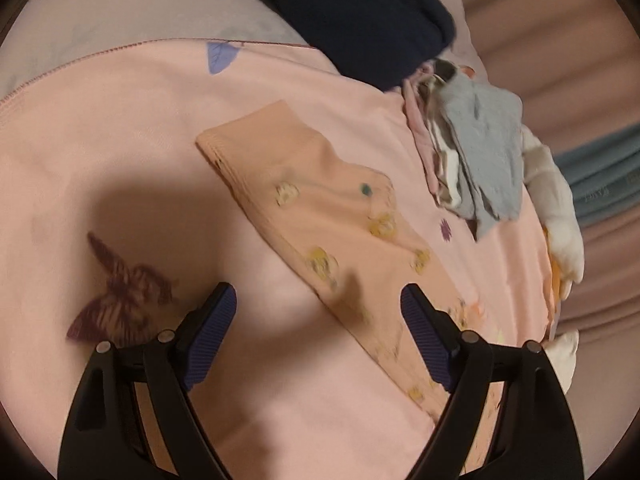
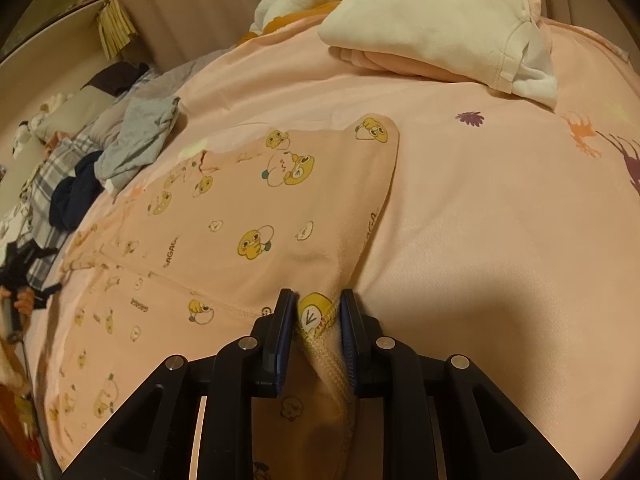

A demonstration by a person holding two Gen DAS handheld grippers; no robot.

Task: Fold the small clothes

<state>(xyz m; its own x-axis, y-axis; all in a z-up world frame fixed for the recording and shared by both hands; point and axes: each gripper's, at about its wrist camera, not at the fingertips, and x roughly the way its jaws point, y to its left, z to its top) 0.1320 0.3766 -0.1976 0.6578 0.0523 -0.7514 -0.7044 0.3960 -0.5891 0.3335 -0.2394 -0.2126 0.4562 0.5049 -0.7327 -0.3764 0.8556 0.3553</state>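
Observation:
A small peach garment with yellow cartoon prints [image 2: 248,216] lies spread on the pink bedspread [image 2: 500,220]. My right gripper [image 2: 318,300] is shut on the garment's hem edge, with the cloth bunched between the fingers. In the left wrist view the same garment [image 1: 304,200] lies folded into a long strip across the bedspread [image 1: 120,140]. My left gripper [image 1: 318,296] is open and empty just above the garment's near edge, and its right finger overlaps the cloth.
A grey garment [image 1: 484,152] and a dark navy one [image 1: 360,12] lie in a pile at the far side. A cream and pink folded stack [image 2: 432,28] sits at the far end of the bed. The other gripper and hand [image 2: 20,272] show at the left edge.

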